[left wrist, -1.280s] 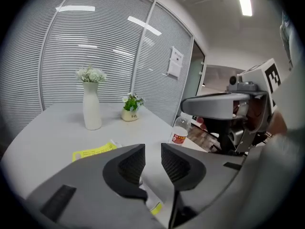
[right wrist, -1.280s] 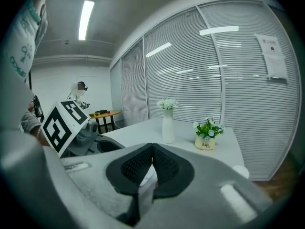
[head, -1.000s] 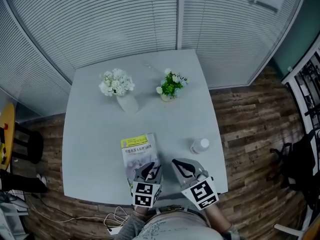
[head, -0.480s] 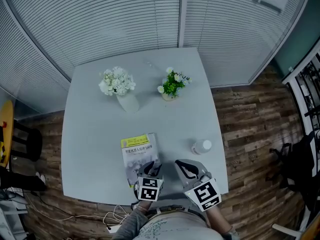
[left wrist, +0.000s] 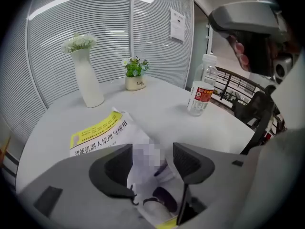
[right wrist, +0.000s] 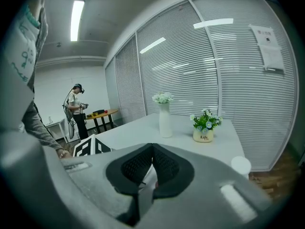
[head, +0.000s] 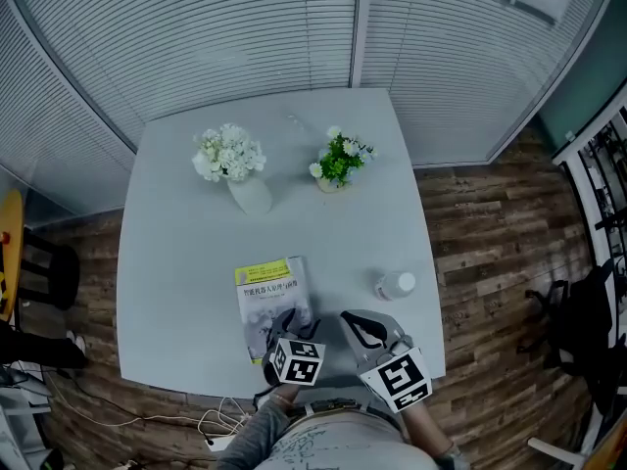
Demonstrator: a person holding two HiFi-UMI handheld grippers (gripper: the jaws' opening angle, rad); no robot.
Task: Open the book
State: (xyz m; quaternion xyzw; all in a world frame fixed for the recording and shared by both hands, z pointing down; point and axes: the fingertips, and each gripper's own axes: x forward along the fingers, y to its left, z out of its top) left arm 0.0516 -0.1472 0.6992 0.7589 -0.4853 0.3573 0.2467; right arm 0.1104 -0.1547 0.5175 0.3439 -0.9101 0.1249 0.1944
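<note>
Yellow-banded book (head: 266, 290), cover perhaps pale grey

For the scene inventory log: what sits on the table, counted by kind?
Book: 1
Vase of white flowers: 1
Potted plant: 1
Bottle: 1
Total: 4
</note>
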